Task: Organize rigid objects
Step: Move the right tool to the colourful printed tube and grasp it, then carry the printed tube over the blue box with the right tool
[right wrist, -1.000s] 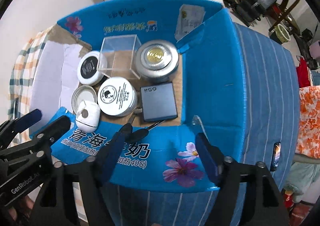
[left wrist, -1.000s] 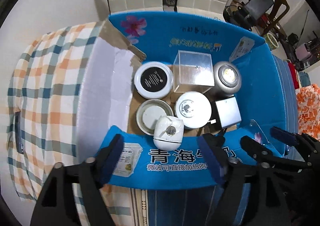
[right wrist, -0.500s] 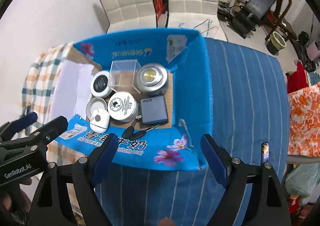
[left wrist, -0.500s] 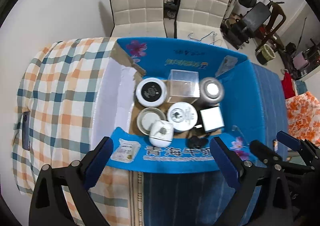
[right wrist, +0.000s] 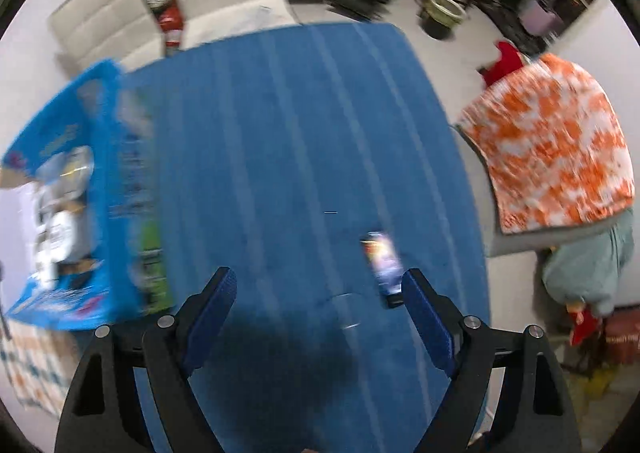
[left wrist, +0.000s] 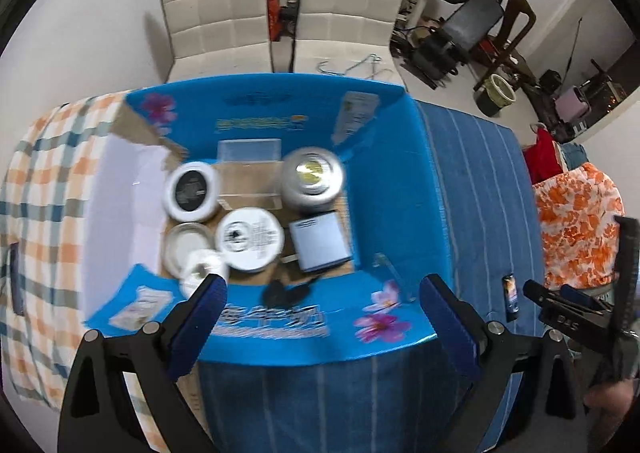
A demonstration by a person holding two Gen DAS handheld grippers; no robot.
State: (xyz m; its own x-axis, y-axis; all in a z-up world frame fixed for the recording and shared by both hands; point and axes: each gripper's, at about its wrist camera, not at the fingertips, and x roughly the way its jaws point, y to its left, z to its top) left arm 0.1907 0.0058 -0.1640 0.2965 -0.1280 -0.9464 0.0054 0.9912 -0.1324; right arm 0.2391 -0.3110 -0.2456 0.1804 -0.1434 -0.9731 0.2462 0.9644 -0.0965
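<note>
Both the left gripper [left wrist: 322, 307] and right gripper [right wrist: 318, 303] point down, jaws wide, empty.

Two white padded chairs [left wrist: 280, 13] stand beyond the fingers, past the table's far edge. Exercise equipment [left wrist: 468, 29] occupies the far right corner. An orange-and-white patterned cloth [right wrist: 552, 141] lies right of the fingers.
</note>
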